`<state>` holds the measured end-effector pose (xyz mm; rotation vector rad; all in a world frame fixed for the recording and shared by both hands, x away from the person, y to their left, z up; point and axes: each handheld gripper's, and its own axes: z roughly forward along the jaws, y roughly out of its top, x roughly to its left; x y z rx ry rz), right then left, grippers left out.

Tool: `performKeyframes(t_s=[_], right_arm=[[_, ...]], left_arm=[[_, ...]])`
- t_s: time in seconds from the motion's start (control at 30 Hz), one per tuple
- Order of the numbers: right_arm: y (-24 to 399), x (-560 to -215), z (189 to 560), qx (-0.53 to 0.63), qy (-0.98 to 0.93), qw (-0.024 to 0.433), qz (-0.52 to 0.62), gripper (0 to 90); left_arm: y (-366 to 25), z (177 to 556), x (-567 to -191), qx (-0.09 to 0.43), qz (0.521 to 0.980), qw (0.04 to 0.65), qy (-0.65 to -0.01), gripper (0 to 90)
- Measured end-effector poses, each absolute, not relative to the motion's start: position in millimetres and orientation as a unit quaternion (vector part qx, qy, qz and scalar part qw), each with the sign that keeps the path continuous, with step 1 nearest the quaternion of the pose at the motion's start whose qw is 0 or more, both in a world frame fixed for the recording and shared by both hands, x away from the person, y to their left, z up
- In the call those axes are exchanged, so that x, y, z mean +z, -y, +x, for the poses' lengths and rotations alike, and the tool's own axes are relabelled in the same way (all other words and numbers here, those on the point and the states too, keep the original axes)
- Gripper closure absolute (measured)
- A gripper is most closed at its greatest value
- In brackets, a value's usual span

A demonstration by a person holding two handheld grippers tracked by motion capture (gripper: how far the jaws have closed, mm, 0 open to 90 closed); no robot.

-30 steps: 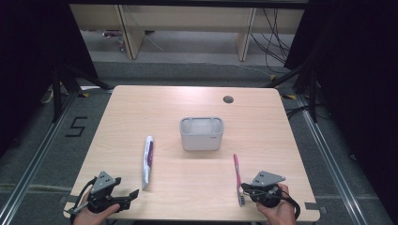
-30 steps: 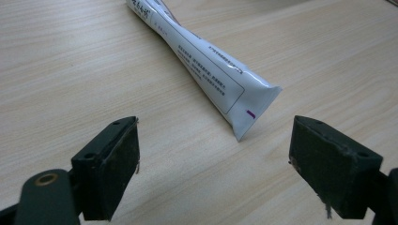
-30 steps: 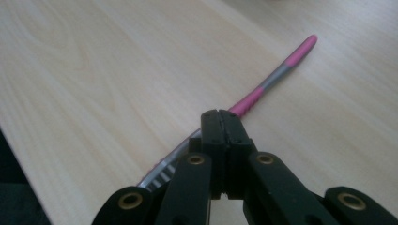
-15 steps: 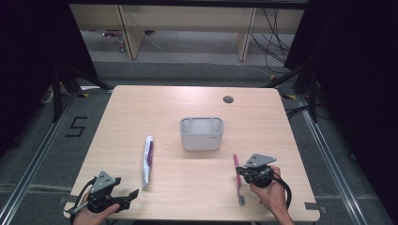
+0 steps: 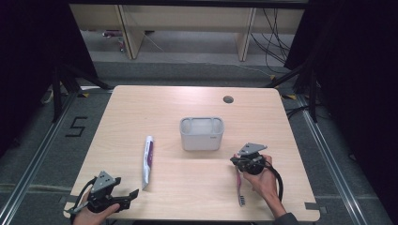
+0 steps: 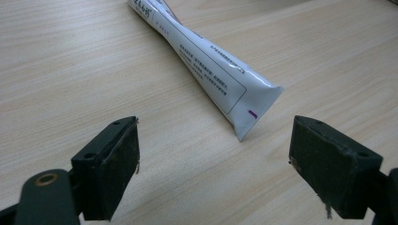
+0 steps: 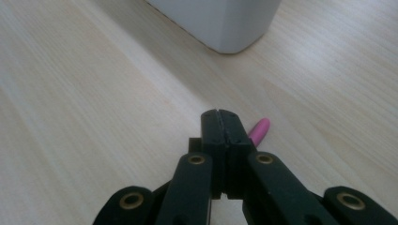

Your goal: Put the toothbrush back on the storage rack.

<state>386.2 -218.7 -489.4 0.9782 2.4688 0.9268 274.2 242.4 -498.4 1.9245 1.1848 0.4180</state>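
Bench [image 5: 141, 108]: pale wood, far half bare; grey bin [image 5: 202, 133] at centre.
Toothpaste tube [image 5: 148, 159]: flat, left of bin; left claw's view shows its crimped end.
Toothbrush [image 5: 240, 185]: pink, near front edge, tip poking from beneath right claw [image 7: 224, 123], jaws together.
Left claw [image 6: 213, 159]: jaws apart, empty, just short of tube.

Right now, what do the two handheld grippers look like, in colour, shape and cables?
Both are black, each topped by a grey three-cornered plate with a black cable trailing from it. The left gripper has two blocky black pads with worn edges, on arms with brass-coloured rivets. The right gripper has the same black jaws and brass rivets. A dark sleeve covers the right wrist.
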Motion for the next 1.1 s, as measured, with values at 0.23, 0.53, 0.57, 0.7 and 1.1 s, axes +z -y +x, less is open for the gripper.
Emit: performKeyframes(t_s=[0.23,0.53,0.57,0.7,1.1], right_arm=[[214.9,-490.0,400.6,0.323,-0.863,0.167,0.350,90.0],[213.7,-497.1,415.3,0.321,-0.864,0.167,0.351,90.0],[213.7,-497.1,415.3,0.321,-0.864,0.167,0.351,90.0],[214.9,-494.8,417.6,0.310,-0.867,0.164,0.353,90.0],[227.1,-497.2,421.7,0.305,-0.865,0.169,0.360,90.0]], left_arm=[[-244.2,274.7,-497.7,0.164,0.774,0.400,-0.462,16.0],[-244.2,274.7,-498.0,0.165,0.776,0.398,-0.460,16.0],[-244.2,274.7,-498.0,0.165,0.776,0.398,-0.460,16.0],[-244.3,274.7,-497.8,0.164,0.776,0.397,-0.462,16.0],[-244.0,274.6,-497.3,0.166,0.778,0.395,-0.460,16.0]])
